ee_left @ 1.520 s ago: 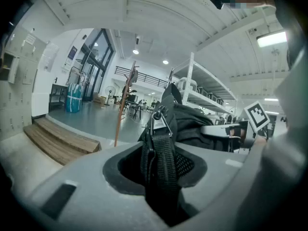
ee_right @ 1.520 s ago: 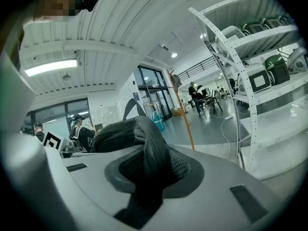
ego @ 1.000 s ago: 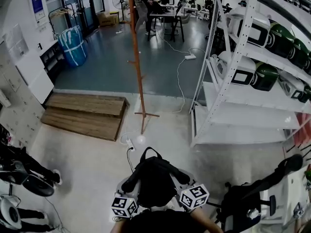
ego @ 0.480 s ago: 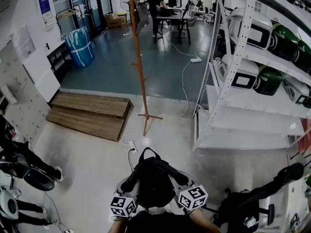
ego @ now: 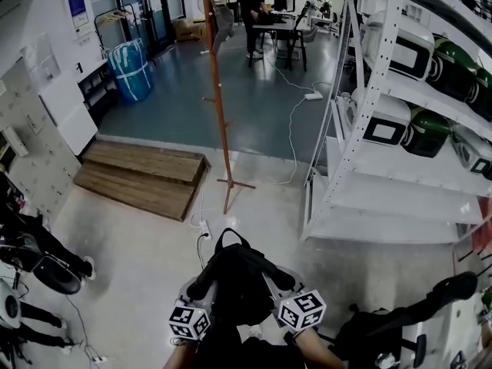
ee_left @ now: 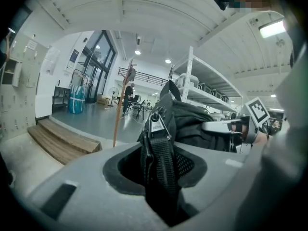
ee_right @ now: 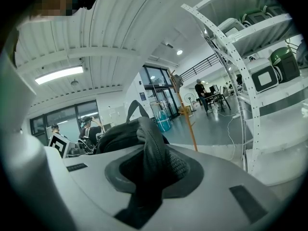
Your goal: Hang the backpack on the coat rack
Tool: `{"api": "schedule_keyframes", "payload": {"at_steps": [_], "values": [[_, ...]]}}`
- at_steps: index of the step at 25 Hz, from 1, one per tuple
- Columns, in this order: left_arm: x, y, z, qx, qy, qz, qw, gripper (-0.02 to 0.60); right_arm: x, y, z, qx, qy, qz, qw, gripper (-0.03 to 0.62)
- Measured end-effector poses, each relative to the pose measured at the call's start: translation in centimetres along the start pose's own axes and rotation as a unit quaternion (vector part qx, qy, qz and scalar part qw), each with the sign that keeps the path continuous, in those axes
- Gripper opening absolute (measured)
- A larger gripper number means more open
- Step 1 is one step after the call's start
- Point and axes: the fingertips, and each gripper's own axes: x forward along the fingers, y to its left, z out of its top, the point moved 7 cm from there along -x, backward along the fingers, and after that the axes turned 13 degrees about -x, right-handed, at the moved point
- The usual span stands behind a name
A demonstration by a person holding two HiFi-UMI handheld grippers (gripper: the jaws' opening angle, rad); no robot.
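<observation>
Holds the backpack (ego: 242, 279) off the pale floor (ego: 131, 260) between both grippers, low in the head view and close to the body, top carry loop pointing away.

Grips a black webbing strap (ee_left: 158, 155) with the left gripper (ee_left: 161, 177): jaws drawn partly together, pads pressed onto the strap from both sides, webbing running up out of the gap to a small metal buckle and on into the bag's dark bulk. No slack visible between pad and strap.

Grips a padded mesh strap (ee_right: 156, 150) with the right gripper (ee_right: 147, 177) in the same manner: jaws narrower than on the left, closed against the padding, strap bulging up above the gap and folding back toward the bag.

Keeps the two grippers level with each other on either side of the bag, marker cubes nearest the camera, the bag's body bulging up between them.

Faces the coat rack (ego: 219, 106), upright on its crossed feet ahead, well apart from the backpack. Beside the rack's foot on the left, a low wooden platform (ego: 142, 179); on the right, a white shelf unit (ego: 361, 121) with appliances on it. Between bag and rack, a white cable (ego: 204, 225) on the floor.
</observation>
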Motion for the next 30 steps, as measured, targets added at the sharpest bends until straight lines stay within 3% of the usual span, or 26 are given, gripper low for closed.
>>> {"api": "schedule_keyframes", "payload": {"at_steps": [14,30], "values": [[9.3,4.0,1.5,-0.026,0.026,-0.002,0.9993,0.13,7.4,-6.6,-0.2,0.012,0.025,-0.007,1.0,0.074],[23.9,15.7,11.9,-0.024,0.051,-0.029,0.998,0.129,25.8,-14.2,4.6,0.013,0.02,-0.02,1.0,0.074]]}}
